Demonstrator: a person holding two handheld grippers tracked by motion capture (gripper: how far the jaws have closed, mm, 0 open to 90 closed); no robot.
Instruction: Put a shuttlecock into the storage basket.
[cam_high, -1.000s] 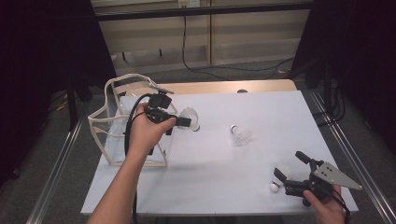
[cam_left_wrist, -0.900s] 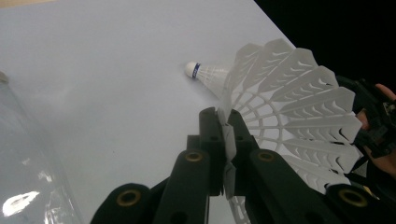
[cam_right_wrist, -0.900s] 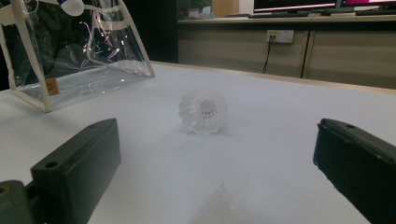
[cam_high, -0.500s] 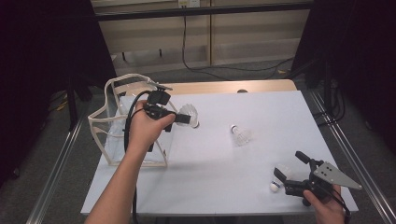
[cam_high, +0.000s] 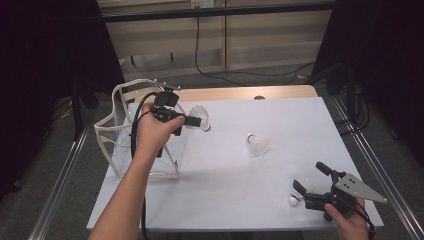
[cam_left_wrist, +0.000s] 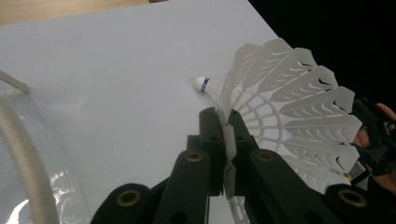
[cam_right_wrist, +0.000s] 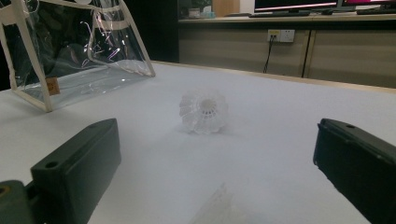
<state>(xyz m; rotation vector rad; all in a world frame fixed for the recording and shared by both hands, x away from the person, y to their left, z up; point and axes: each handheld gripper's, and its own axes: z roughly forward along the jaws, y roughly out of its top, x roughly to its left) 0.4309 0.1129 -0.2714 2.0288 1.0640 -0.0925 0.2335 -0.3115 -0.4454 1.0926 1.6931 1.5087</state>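
**White shuttlecock held beside clear bag, two more still out on the bench**

High view: the left gripper (cam_high: 192, 121) hangs just beside the open top of the clear bag (cam_high: 117, 150), its jaws clamped on the skirt of a white shuttlecock (cam_high: 200, 120). A second shuttlecock (cam_high: 256, 143) lies on its side near the middle of the white bench (cam_high: 225, 195), well apart from both hands. A third shuttlecock (cam_high: 299, 190) lies at the near right edge, between the wide-spread jaws of the right gripper (cam_high: 309, 181), not gripped.

Left gripper view: the jaws pinch the feathered rim of the held shuttlecock (cam_left_wrist: 289, 112), cork (cam_left_wrist: 201, 83) pointing away over the bench; the bag's rim (cam_left_wrist: 23, 154) shows at the left.

Right gripper view: the jaws stand wide; a feather tip (cam_right_wrist: 217, 205) pokes up between them, while the middle shuttlecock (cam_right_wrist: 204, 111) and the bag (cam_right_wrist: 79, 56) lie farther off.

Judged from this, the packing is early: none is clearly seen inside the bag, one is about to go in, two remain.
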